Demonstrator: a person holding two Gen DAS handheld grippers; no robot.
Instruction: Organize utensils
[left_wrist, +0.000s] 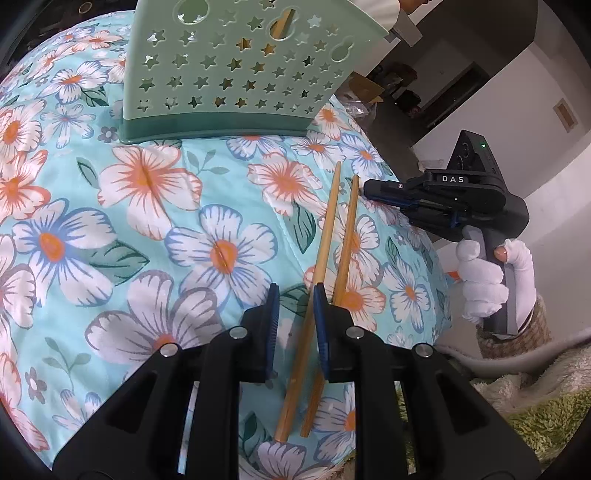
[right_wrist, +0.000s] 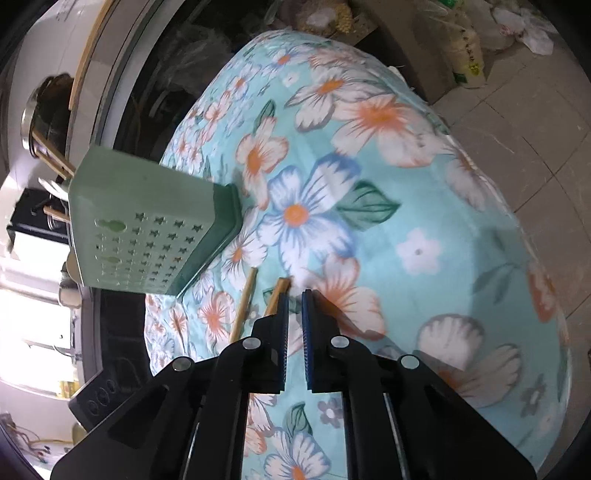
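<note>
Two wooden chopsticks (left_wrist: 334, 236) lie side by side on the floral cloth. My left gripper (left_wrist: 295, 295) is open above them, one chopstick running between its fingers, the other under its right finger. My right gripper (left_wrist: 365, 189) comes in from the right, its tips almost touching the far chopstick end. In the right wrist view the right gripper (right_wrist: 294, 295) has a narrow gap with nothing in it, and the chopstick ends (right_wrist: 281, 285) lie just left of its tips. A green star-cut utensil holder (left_wrist: 229, 66) stands at the far side, with chopsticks inside; it also shows in the right wrist view (right_wrist: 147, 225).
The table carries a light-blue floral cloth (left_wrist: 147, 221). A white-gloved hand (left_wrist: 484, 284) holds the right gripper beyond the table's right edge. A fluffy green rug (left_wrist: 535, 406) lies below right. Tiled floor (right_wrist: 517, 122) and bags lie past the table in the right wrist view.
</note>
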